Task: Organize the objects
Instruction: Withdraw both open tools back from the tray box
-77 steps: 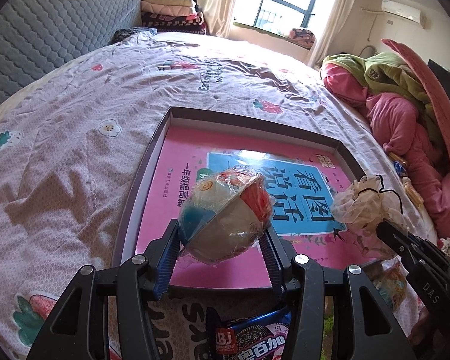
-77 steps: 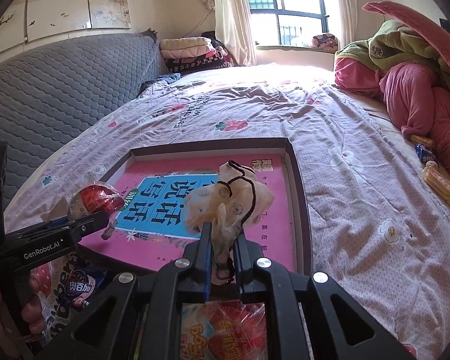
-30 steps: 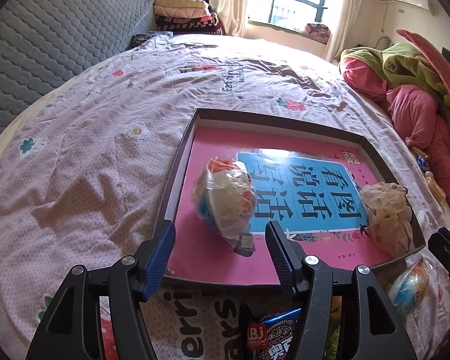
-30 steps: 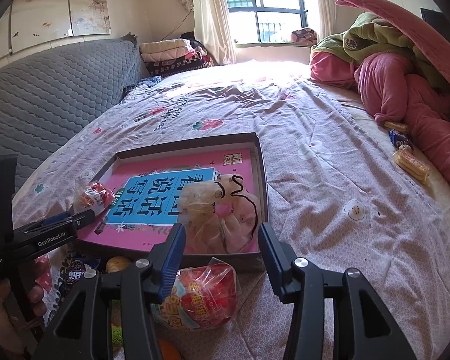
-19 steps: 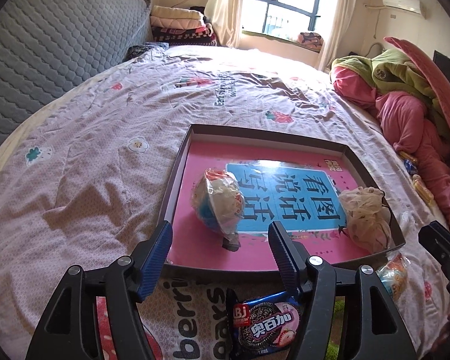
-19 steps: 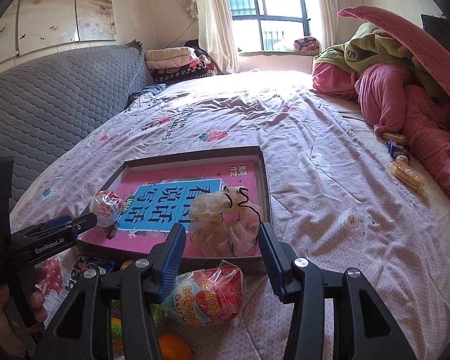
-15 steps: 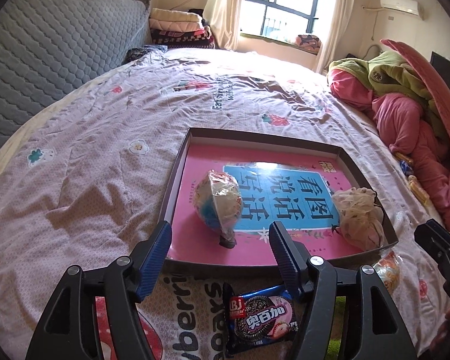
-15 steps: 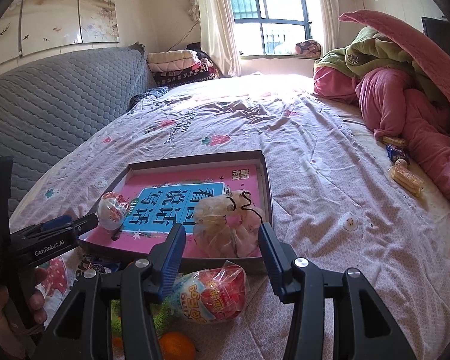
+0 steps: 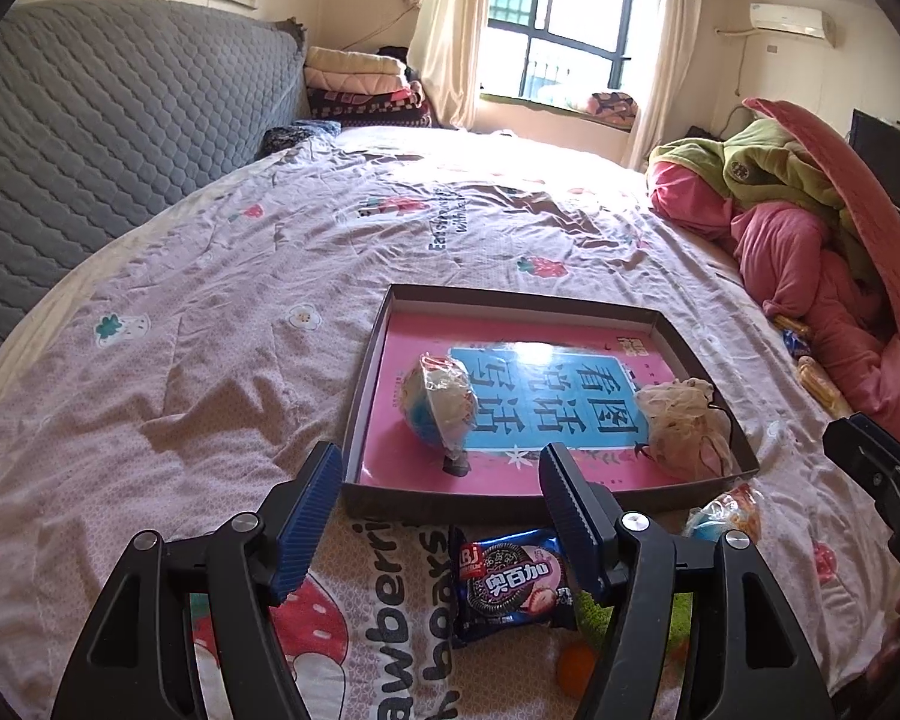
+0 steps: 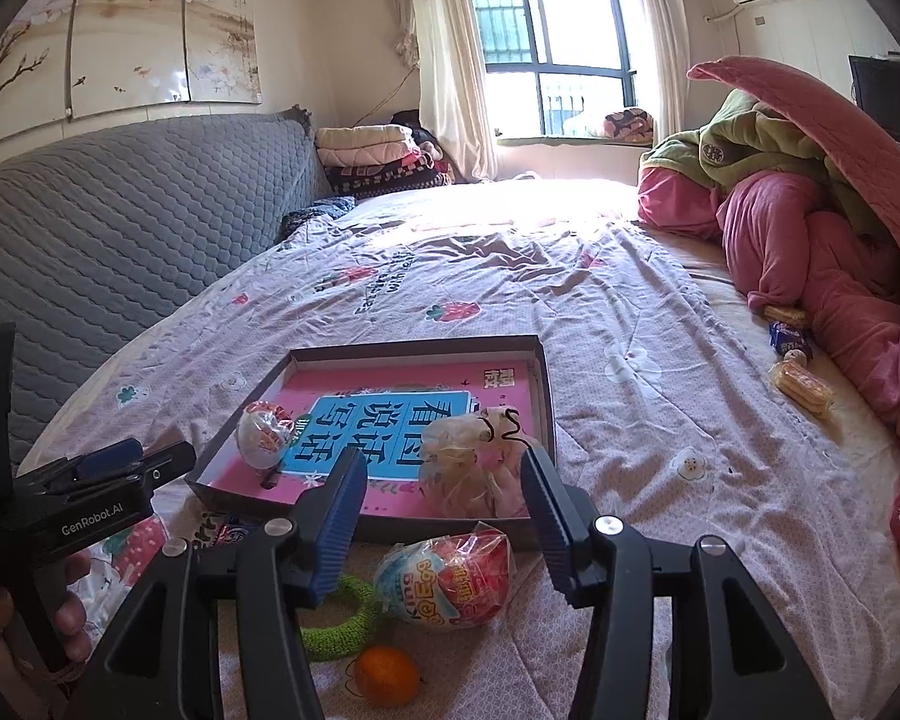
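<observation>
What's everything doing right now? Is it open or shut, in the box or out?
left gripper: open, nothing between its jaws.
right gripper: open, nothing between its jaws.
box: no lid, flat on the bed.
wrapped toy egg: inside the box, on its side.
mesh pouch: inside the box, in a near corner.
cookie packet: looks unopened, outside the box.
second toy egg: wrapped, outside the box.
orange: on the bed, outside the box.

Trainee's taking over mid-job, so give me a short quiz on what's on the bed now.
1. True or false: the wrapped ball lies inside the tray.
2. Which lies nearest the green ring? A tangerine, B folded blankets, C air conditioner.
3. How many things rest on the book in the tray?
Key: 1 true. 2 A. 3 two, the wrapped ball and the mesh pouch.
</observation>
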